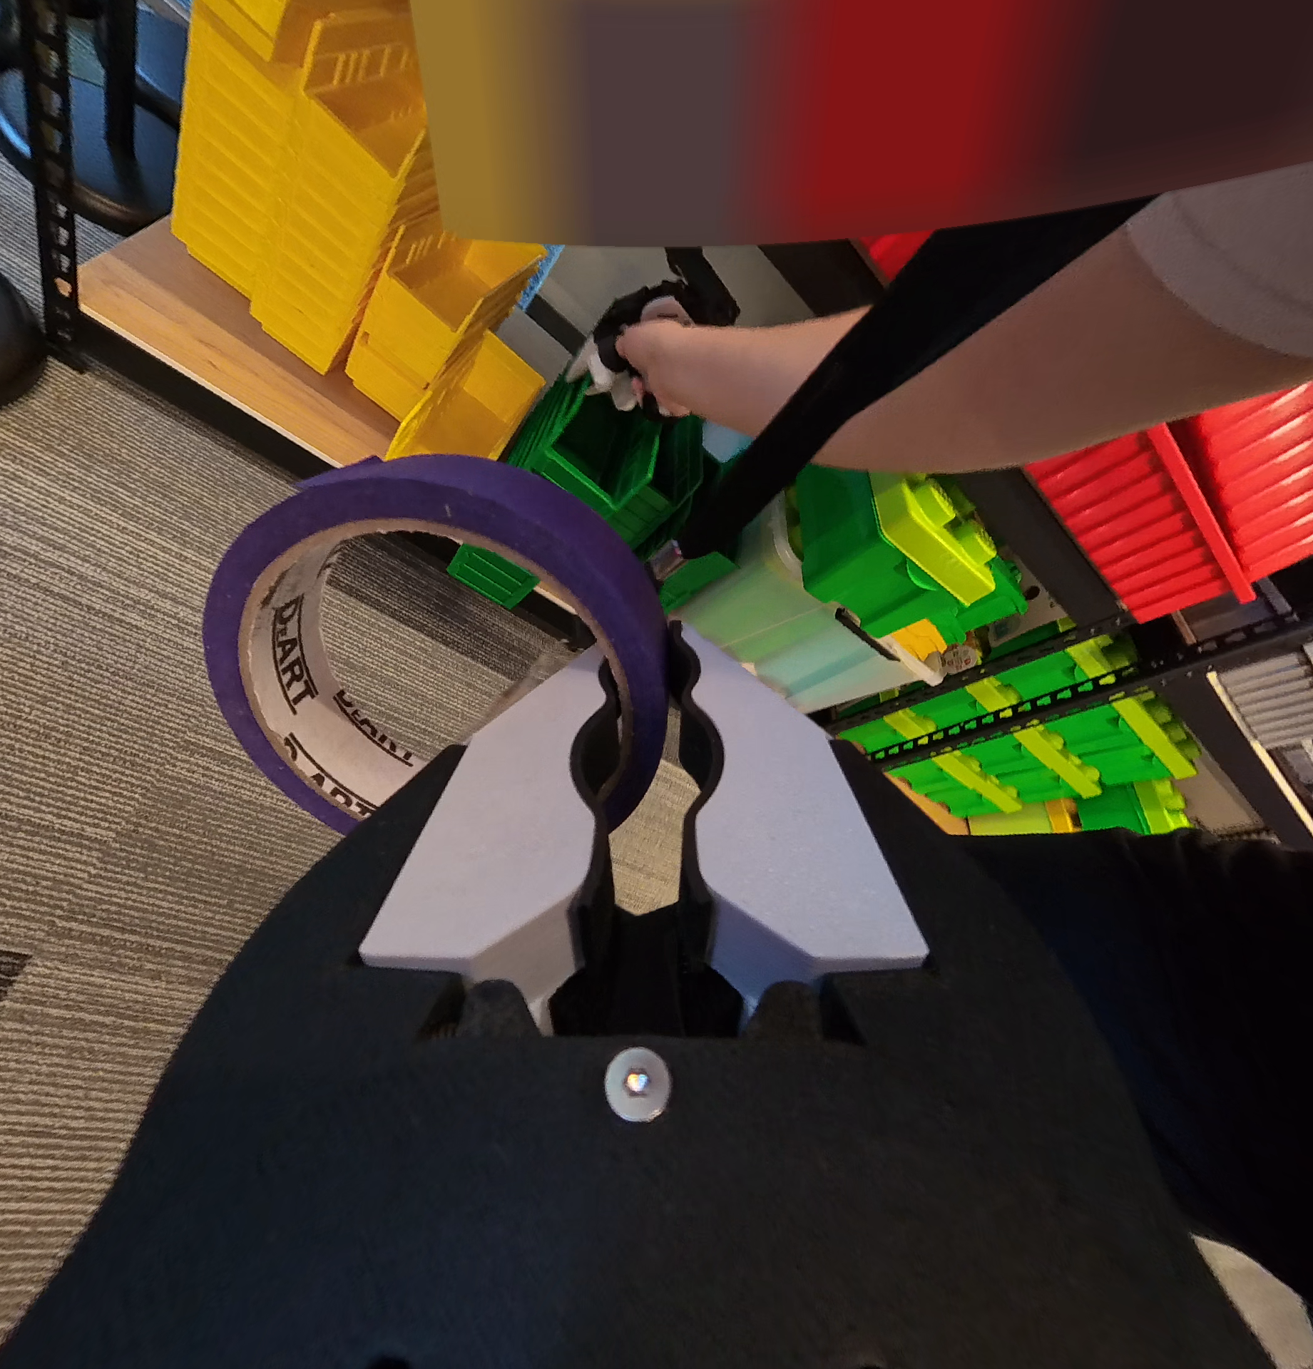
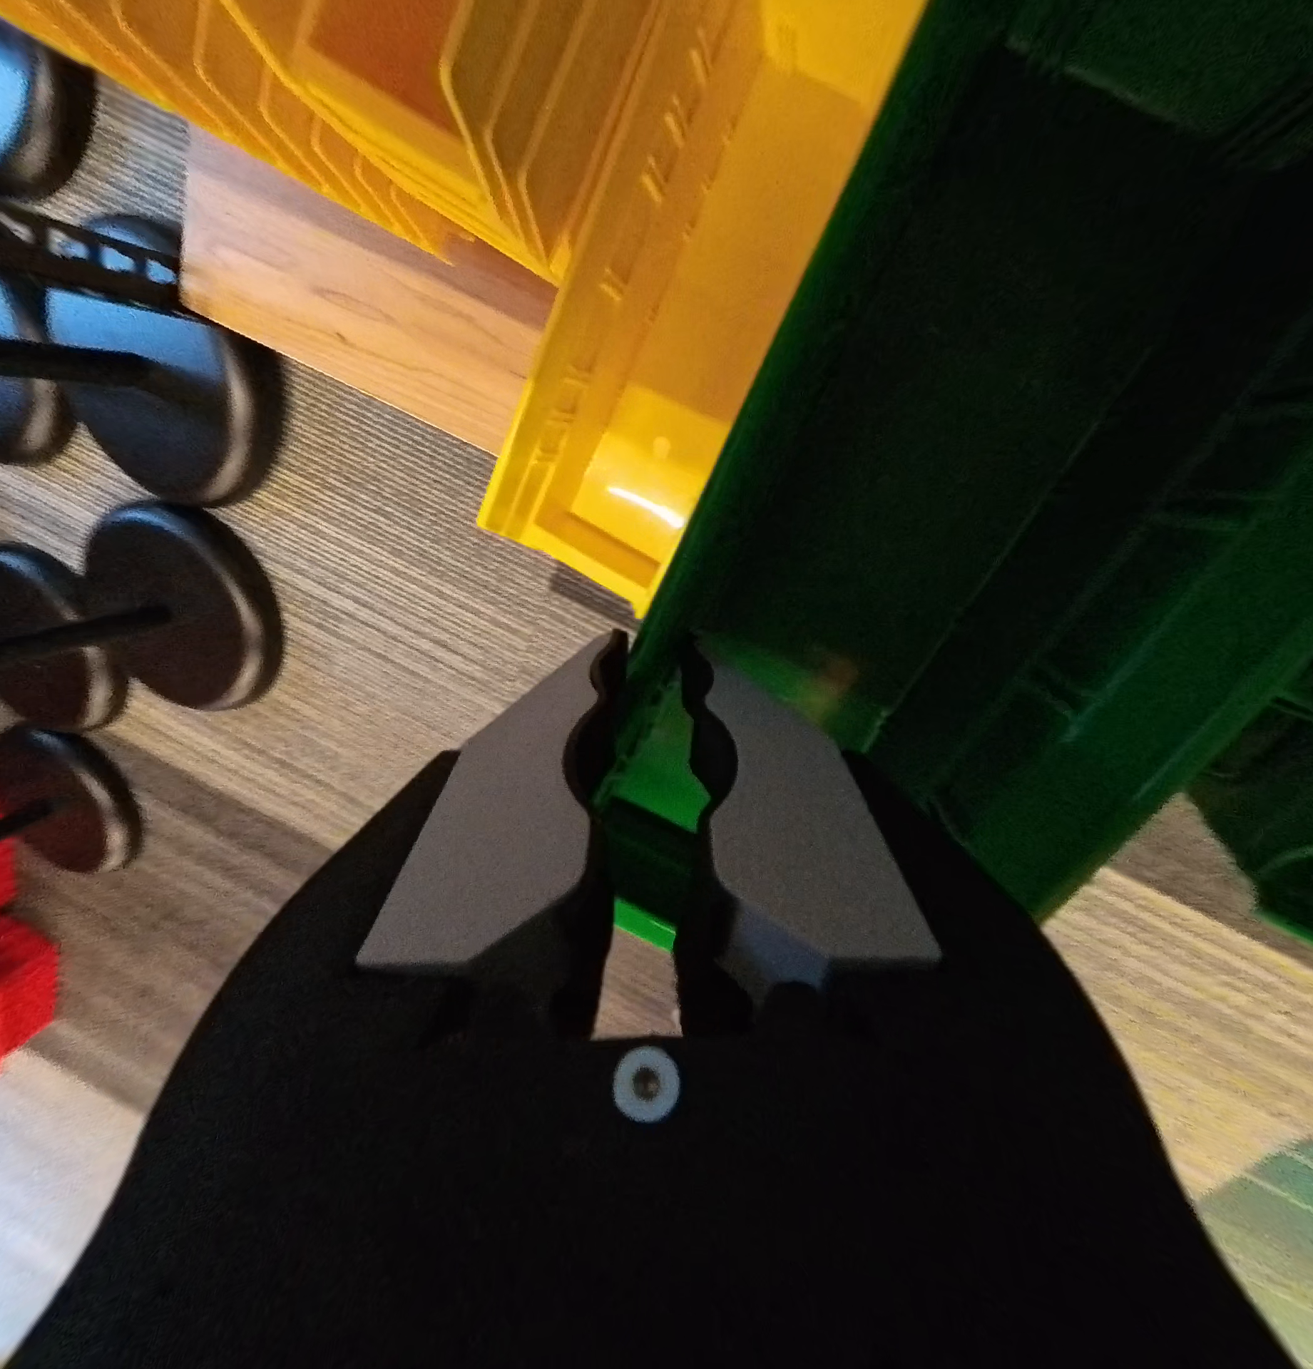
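Purple roll of masking tape, cardboard-cored, upright at frame centre, pinched through its wall by left gripper above open ribbed grey carpet. Dark green plastic bin, its thin rim clamped in right gripper, tight beside glossy yellow plastic bins upper left.

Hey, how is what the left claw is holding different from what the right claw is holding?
The left claw pinches a purple tape roll, a round ring lifted clear above the carpet. The right claw clamps the thin wall of a dark green plastic bin, a straight-sided box beside yellow bins. Both are gripped by an edge.
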`<act>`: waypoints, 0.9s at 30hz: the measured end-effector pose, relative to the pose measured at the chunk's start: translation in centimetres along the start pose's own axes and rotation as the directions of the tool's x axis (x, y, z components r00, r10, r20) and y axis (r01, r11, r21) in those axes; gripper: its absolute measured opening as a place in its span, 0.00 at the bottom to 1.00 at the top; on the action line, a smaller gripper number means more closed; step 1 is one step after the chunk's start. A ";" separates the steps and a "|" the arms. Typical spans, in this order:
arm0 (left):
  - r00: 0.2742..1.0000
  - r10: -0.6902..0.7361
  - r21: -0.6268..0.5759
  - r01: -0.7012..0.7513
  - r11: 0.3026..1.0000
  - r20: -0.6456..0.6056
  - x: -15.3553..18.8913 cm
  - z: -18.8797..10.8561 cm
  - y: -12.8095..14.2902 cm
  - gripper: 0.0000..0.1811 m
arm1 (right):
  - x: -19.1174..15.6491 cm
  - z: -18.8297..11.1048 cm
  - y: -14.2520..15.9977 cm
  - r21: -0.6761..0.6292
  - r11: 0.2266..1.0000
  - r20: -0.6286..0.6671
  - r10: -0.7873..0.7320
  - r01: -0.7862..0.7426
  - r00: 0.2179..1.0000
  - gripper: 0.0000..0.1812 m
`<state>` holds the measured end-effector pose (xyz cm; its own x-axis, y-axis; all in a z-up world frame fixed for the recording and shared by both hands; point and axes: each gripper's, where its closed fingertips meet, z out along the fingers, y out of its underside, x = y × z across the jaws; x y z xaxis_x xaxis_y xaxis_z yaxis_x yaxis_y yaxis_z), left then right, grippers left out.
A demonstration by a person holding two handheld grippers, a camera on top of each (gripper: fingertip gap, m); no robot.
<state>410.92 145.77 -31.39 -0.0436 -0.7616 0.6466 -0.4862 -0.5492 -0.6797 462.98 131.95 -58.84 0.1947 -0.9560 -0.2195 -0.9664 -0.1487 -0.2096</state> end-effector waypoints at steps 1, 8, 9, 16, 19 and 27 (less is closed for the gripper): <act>1.000 -0.003 0.006 0.003 1.000 0.001 0.0 -0.1 0.0 0.04 | 0.3 -0.3 0.1 0.005 1.000 -0.029 -0.026 0.027 0.999 0.06; 1.000 -0.005 0.005 0.005 1.000 0.010 0.0 -1.6 0.4 0.04 | 1.8 -2.0 1.0 -0.007 0.990 -0.123 -0.137 0.138 0.983 0.03; 1.000 -0.007 0.003 0.007 1.000 0.015 -0.2 -1.8 0.5 0.04 | 2.0 -2.3 1.0 -0.003 0.990 -0.122 -0.141 0.142 0.982 0.03; 1.000 -0.003 0.000 0.003 1.000 0.007 -0.2 -2.2 0.3 0.04 | 1.8 -4.6 -0.3 0.045 0.983 -0.155 -0.171 0.180 0.973 0.02; 1.000 -0.004 0.005 0.004 1.000 -0.009 0.0 -1.9 0.1 0.04 | 1.5 -4.7 0.0 0.041 0.979 -0.163 -0.189 0.198 0.968 0.02; 1.000 -0.001 0.008 0.002 1.000 -0.019 0.0 -1.9 -0.4 0.04 | 1.2 -5.2 0.5 0.061 0.960 -0.218 -0.255 0.274 0.942 0.03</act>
<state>409.47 146.62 -30.44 -0.0592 -0.7542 0.6539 -0.4790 -0.5533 -0.6815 461.89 129.44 -54.22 0.3930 -0.9179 0.0542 -0.8641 -0.3888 -0.3195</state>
